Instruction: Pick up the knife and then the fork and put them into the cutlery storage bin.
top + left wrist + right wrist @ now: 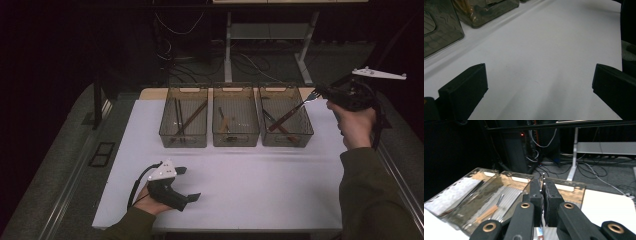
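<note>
In the high view, 3 smoky see-through bins stand in a row along the far part of a white table (250, 185). The left bin (183, 118) holds dark sticks that look like chopsticks, the middle bin (235, 117) holds a wooden-handled utensil, and the right bin (285, 116) holds more long utensils.

At the right of the high view, the person's right hand (356, 125) lifts the right gripper (320, 93) above the far right corner of the right bin. Its jaws are pinched narrow on the tined end of a fork (292, 112), whose wooden handle slants down and to the left into that bin. In the right gripper view the same gripper (543, 195) sits at lower centre with its 2 jaws nearly together, and thin metal tines (543, 178) stick up between them. Beyond the jaws the bins run from the centre towards the left edge, and a wooden-handled utensil (489, 210) lies in the middle one.

At the lower left of the high view, the left hand (150, 202) rests the left gripper (191, 184) on the table, jaws spread wide with nothing between them. In the left gripper view its jaws stand far apart at the lower corners (539, 87) over bare white tabletop, with 2 bins at the upper left of the frame (486, 11)
</note>
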Demonstrator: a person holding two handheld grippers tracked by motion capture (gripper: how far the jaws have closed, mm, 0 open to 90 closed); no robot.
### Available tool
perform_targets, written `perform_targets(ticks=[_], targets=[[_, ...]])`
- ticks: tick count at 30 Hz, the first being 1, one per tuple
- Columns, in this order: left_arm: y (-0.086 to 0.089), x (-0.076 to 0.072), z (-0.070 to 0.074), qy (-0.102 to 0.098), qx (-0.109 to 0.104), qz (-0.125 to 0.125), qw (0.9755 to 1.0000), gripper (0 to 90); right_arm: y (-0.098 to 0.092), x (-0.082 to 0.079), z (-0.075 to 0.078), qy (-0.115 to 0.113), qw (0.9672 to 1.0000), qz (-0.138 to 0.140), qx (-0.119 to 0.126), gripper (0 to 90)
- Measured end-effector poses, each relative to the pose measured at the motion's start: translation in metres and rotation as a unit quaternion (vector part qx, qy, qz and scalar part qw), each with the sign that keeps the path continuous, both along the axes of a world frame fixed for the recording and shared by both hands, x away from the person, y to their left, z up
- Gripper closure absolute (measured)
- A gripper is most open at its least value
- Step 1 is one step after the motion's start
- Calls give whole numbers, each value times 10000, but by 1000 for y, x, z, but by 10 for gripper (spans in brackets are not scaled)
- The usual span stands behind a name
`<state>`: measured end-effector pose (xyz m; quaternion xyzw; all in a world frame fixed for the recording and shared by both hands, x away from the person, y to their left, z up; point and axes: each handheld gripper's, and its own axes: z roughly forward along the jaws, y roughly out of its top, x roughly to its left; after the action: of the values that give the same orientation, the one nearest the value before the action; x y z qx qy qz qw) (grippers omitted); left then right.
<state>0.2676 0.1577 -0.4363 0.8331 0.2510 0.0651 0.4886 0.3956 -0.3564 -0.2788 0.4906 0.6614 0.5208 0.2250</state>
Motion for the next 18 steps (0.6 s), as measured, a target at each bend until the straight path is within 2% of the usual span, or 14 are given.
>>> perform_targets(ticks=[3, 6, 8, 11, 18], targets=[[-1, 0, -1, 18, 5, -8, 10000, 0, -1, 10, 1, 65, 9998, -127, -114, 867], [-1, 0, -1, 19, 14, -26, 10000, 0, -4, 21, -4, 161, 9993, -236, -221, 866], [-2, 0, -1, 19, 23, -39, 10000, 0, -7, 27, -11, 286, 9989, -311, -211, 866], [-3, 0, -2, 30, 33, -62, 10000, 0, -6, 36, -25, 499, 9976, -363, -329, 866], [-4, 0, -2, 12, 58, -98, 9999, 0, 2, 50, -56, 855, 9950, -303, -422, 866]])
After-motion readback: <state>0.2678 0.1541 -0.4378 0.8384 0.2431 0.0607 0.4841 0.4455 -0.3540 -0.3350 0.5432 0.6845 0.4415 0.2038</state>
